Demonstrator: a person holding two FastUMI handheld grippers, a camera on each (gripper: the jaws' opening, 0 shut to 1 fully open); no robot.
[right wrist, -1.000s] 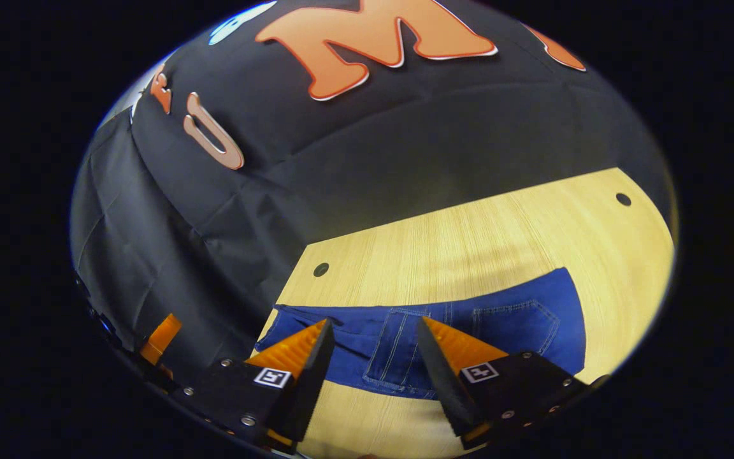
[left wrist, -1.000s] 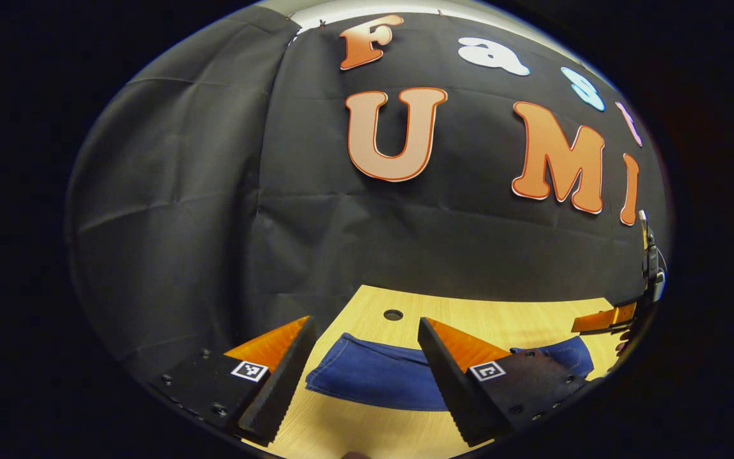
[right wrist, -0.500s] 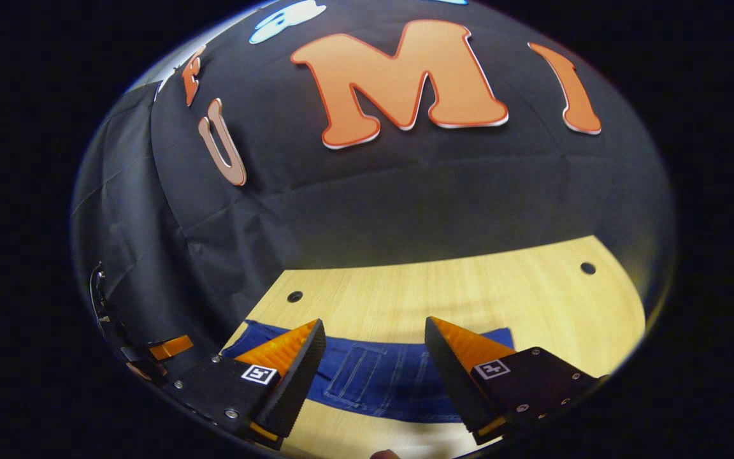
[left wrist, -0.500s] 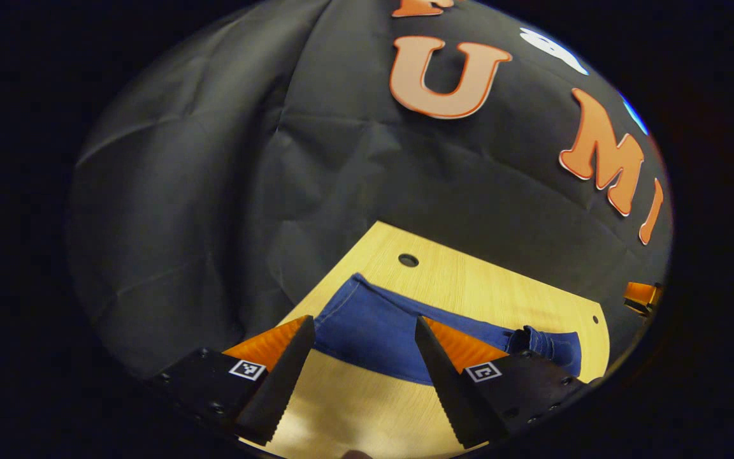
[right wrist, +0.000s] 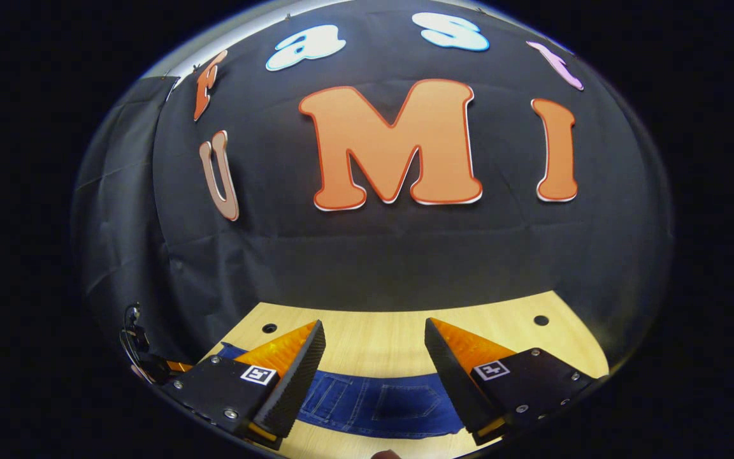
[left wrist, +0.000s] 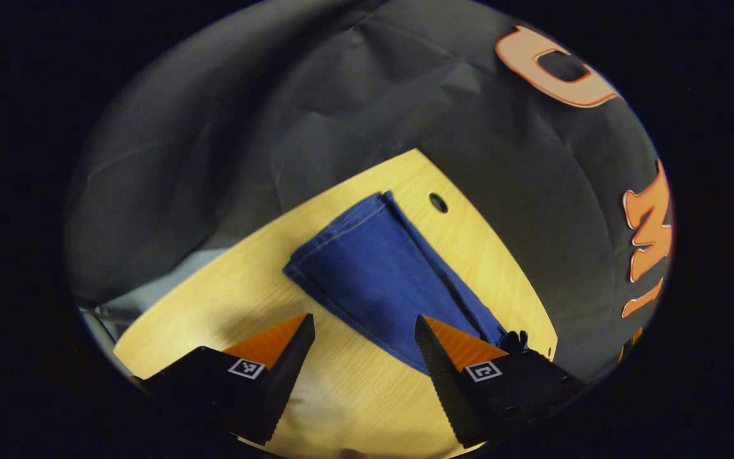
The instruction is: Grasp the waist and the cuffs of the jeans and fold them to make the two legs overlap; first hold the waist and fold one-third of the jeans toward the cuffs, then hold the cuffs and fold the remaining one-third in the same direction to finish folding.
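Black cloth hangs as the booth's wall (right wrist: 405,268) behind a pale wooden table (left wrist: 227,299) with small round holes near its far edge (left wrist: 438,203).

On that table lie the blue jeans (left wrist: 380,274), flat, with the legs laid one on the other. In the left gripper view the cuff end (left wrist: 335,233) lies near the table's far edge, just beside one hole, and the cloth runs from there along that edge toward the far corner, where it bunches a little. In the right gripper view the jeans (right wrist: 380,401) show a back pocket with pale stitching (right wrist: 415,401), spread across the table's near part.

The left hand-held gripper (left wrist: 360,325) hangs above the table with its fingers wide apart, nothing between them, just short of the long edge of the jeans. The right hand-held gripper (right wrist: 373,331) is likewise spread wide and holds nothing, above the pocket end of the jeans.
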